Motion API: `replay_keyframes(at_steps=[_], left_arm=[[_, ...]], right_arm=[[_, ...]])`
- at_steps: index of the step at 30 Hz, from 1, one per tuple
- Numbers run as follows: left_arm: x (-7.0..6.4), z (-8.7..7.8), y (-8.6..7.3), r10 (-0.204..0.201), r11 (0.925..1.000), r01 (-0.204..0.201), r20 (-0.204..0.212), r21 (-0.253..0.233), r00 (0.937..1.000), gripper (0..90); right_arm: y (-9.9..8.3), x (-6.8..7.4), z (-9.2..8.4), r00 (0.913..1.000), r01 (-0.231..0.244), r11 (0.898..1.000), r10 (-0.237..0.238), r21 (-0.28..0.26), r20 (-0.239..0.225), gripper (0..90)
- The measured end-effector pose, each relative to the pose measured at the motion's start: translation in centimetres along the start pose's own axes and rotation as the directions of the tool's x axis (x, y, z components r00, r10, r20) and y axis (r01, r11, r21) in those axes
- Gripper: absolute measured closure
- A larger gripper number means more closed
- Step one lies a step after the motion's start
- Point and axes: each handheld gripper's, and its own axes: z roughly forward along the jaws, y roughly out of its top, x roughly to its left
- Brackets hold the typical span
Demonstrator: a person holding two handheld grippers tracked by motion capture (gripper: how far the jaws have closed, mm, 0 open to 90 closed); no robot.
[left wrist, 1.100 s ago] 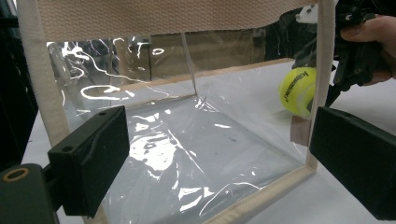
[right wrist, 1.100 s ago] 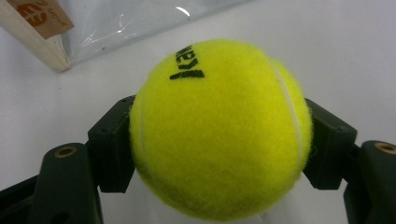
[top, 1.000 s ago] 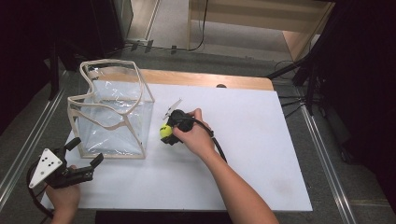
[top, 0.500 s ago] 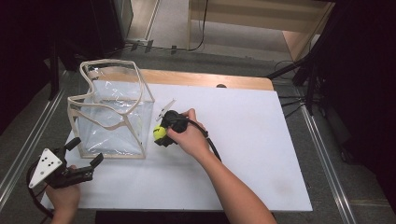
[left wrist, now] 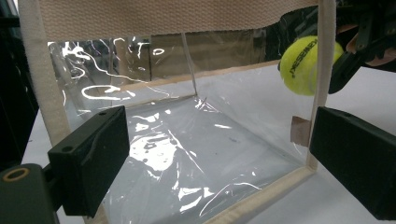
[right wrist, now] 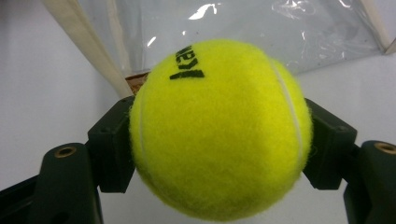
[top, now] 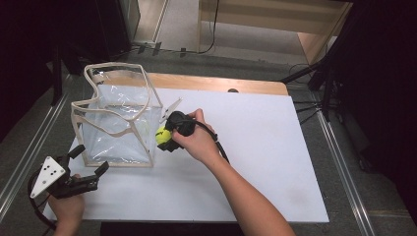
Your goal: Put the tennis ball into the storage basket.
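Trouble would be my right gripper's (top: 166, 139) jaws, clamped on the fuzzy yellow tennis ball (top: 162, 135) just beside the clear plastic tote bag with beige webbing trim (top: 117, 125), clipping that bag's rim so the ball slips out, while my left gripper (top: 88, 168) waits open-jawed near the bag.

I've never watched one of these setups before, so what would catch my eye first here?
The bright yellow tennis ball, clamped between the black jaws of the right gripper, stands out just beside the bag. That clear plastic bag with cream cloth edging stands open on the left of the white table. The left gripper waits open at the table's near left corner, facing the bag.
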Motion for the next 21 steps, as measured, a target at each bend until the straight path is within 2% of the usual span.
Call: replay_keyframes(at_steps=[6,13,15,16,21], left_arm=[[0.0,0.0,0.0,-0.002,1.0000,0.002,-0.001,-0.002,1.0000,5.4],[-0.1,0.0,0.0,-0.003,1.0000,0.003,-0.001,-0.004,1.0000,5.4],[-0.1,0.0,0.0,-0.001,1.0000,0.001,0.001,-0.003,1.0000,5.3],[-0.1,0.0,0.0,0.001,1.0000,0.000,0.001,-0.003,1.0000,5.3],[-0.1,0.0,0.0,0.002,1.0000,-0.002,0.001,-0.002,1.0000,5.4]], right_arm=[[0.8,0.1,-1.1,0.9997,0.023,1.000,-0.023,-0.013,0.002,24.0],[1.5,0.3,-2.2,0.9999,0.015,1.000,-0.015,-0.016,0.004,24.0],[1.7,0.2,-2.5,0.9994,0.034,0.999,-0.034,-0.026,-0.002,24.0],[1.8,0.2,-2.7,0.9997,0.024,1.000,-0.024,-0.020,-0.002,24.0],[2.3,0.1,-3.4,0.9994,0.033,0.999,-0.033,-0.023,0.003,24.0]])
